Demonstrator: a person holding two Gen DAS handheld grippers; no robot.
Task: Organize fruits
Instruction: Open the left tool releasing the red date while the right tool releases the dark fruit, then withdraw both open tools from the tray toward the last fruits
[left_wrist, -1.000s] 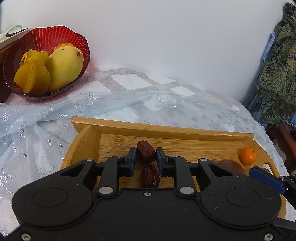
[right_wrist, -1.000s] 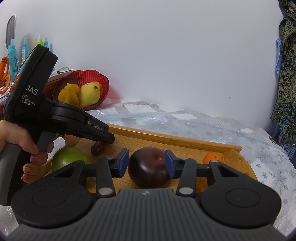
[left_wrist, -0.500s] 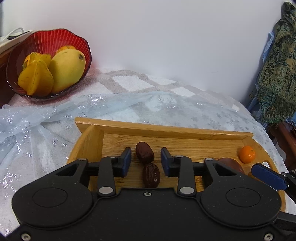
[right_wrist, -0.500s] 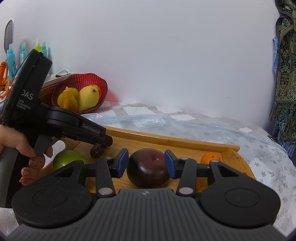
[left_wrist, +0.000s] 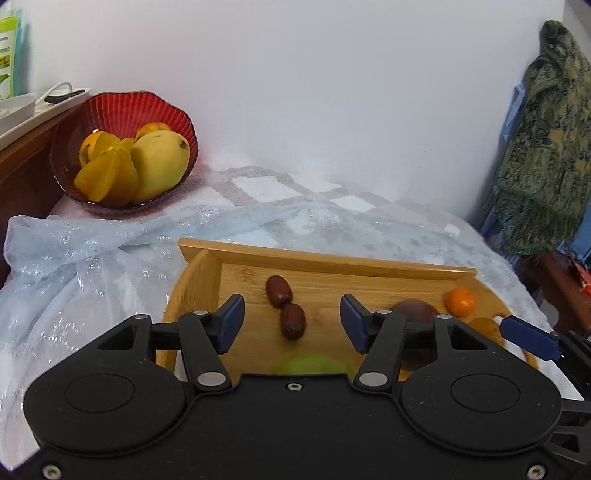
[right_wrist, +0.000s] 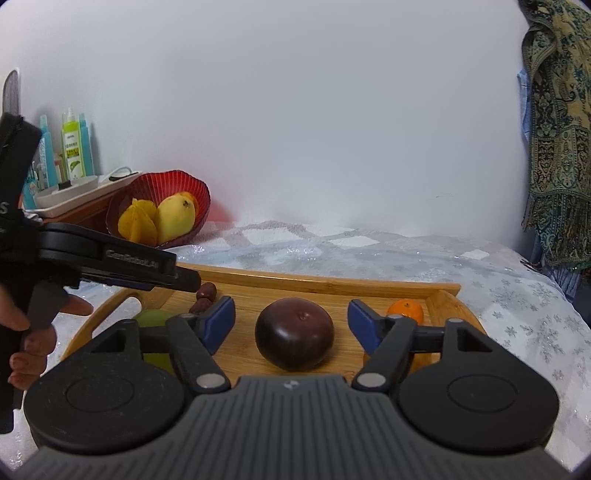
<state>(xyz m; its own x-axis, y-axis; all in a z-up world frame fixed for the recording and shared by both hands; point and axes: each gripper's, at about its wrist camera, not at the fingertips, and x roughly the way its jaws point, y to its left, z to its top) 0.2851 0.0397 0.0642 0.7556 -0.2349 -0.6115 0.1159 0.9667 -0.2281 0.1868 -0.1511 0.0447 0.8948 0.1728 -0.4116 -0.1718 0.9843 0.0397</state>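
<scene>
Left tongs (left_wrist: 291, 322) and right tongs (right_wrist: 291, 320) both apart, jaws just been opening, gripping nothing. Two brown dates (left_wrist: 285, 301) lie between the left jaws, dark purple round fruit (right_wrist: 294, 339) between the right, all on the bamboo tray (left_wrist: 325, 260). Red glass bowl (left_wrist: 107, 107) upper left holds yellow fruit; tray fruit probably remains to sort.

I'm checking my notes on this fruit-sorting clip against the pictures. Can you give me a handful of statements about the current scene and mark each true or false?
1. Two dates lie on the wooden tray. True.
2. The right gripper is clamped on the dark purple fruit. False: its fingers stand apart from the fruit on both sides, having just been opening.
3. The mango sits in the red bowl. True.
4. The small orange is in the red bowl. False: it lies on the tray, at its right end.
5. The left gripper holds a date. False: it is open, the dates lying free between its fingers.
</scene>
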